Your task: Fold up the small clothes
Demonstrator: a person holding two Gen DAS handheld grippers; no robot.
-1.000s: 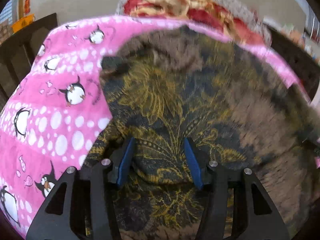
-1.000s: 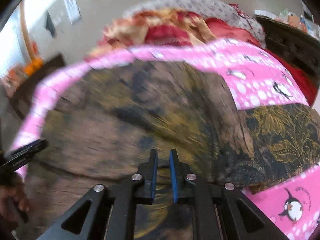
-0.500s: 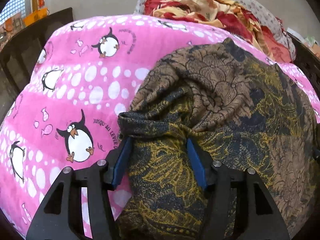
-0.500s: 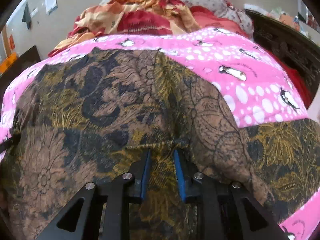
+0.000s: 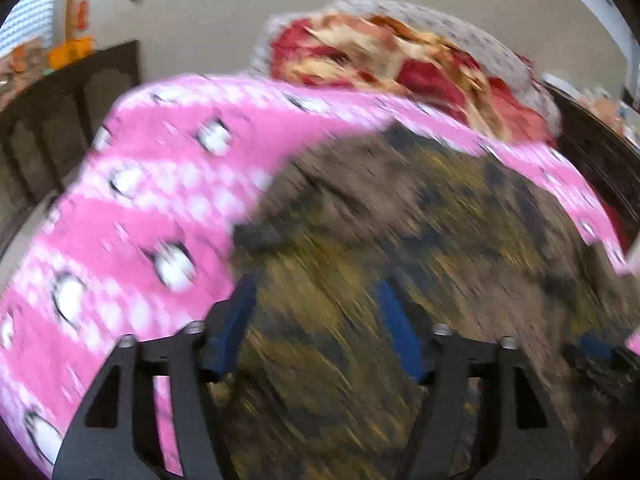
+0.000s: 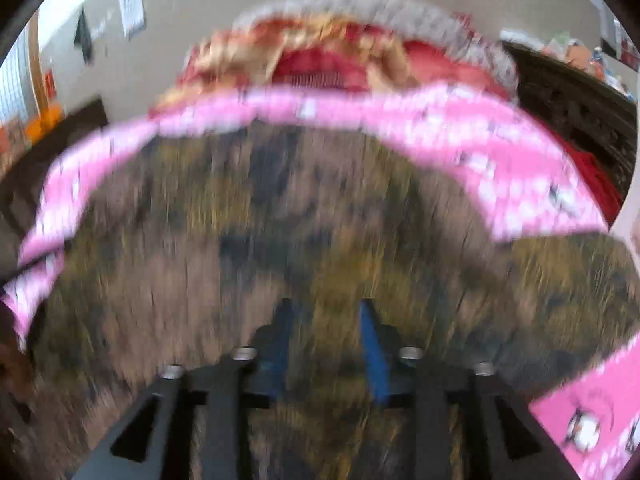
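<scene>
A brown, black and gold patterned garment (image 5: pixel 420 240) lies spread on a pink penguin-print blanket (image 5: pixel 160 208); it also fills the right wrist view (image 6: pixel 280 220). Both views are motion-blurred. My left gripper (image 5: pixel 316 312) is open, its blue pads wide apart over the garment's left edge. My right gripper (image 6: pixel 326 332) is open, with the cloth lying between and under its pads. The right gripper's blue pad shows at the right edge of the left wrist view (image 5: pixel 596 348).
A heap of red and orange bedding (image 5: pixel 400 60) lies at the far end of the bed, also in the right wrist view (image 6: pixel 340 60). Dark wooden bed frames stand on the left (image 5: pixel 60 120) and the right (image 6: pixel 572 108). A beige wall is behind.
My right gripper has opened from nearly shut on the cloth. Both grippers have pulled back and up; the garment lies flatter, and the bunched fold at the left gripper has gone.
</scene>
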